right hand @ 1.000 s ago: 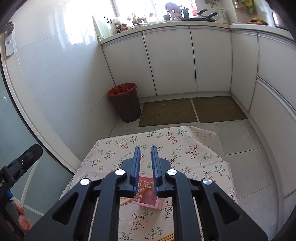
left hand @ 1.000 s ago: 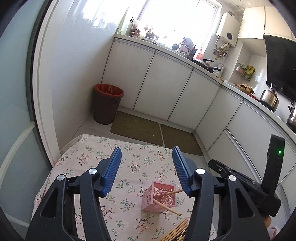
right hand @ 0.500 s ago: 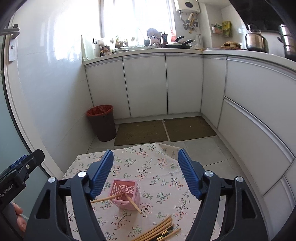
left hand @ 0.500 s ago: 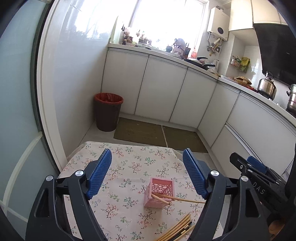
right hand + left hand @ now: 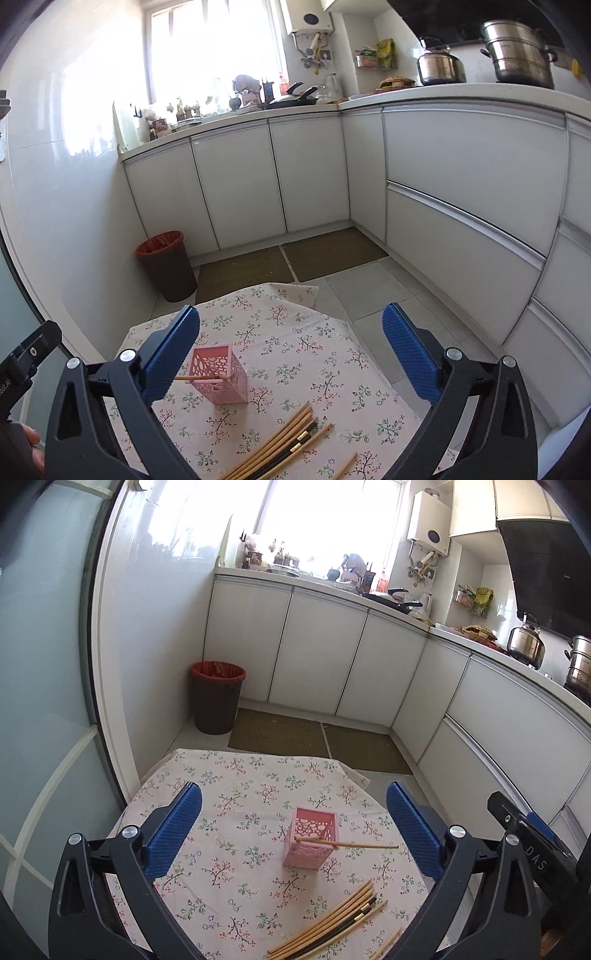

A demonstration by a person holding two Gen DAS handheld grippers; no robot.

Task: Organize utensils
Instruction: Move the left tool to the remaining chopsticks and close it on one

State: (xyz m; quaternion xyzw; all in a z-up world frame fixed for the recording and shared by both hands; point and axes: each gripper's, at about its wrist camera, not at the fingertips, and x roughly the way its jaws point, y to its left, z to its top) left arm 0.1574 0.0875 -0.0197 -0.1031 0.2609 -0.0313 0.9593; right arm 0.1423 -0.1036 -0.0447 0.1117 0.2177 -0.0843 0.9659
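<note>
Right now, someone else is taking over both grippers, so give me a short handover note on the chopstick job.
Left gripper: fingers have just been opening, now wide, nothing between them.
Right gripper: the same, open and empty.
The pink holder stands upright on the flowered tablecloth.
Done: two chopsticks sit in the holder, leaning out over its rim.
Left: a loose bundle of chopsticks, light and dark, lies on the cloth nearer the grippers than the holder, with one stray stick beside it. All still need to go in.
</note>
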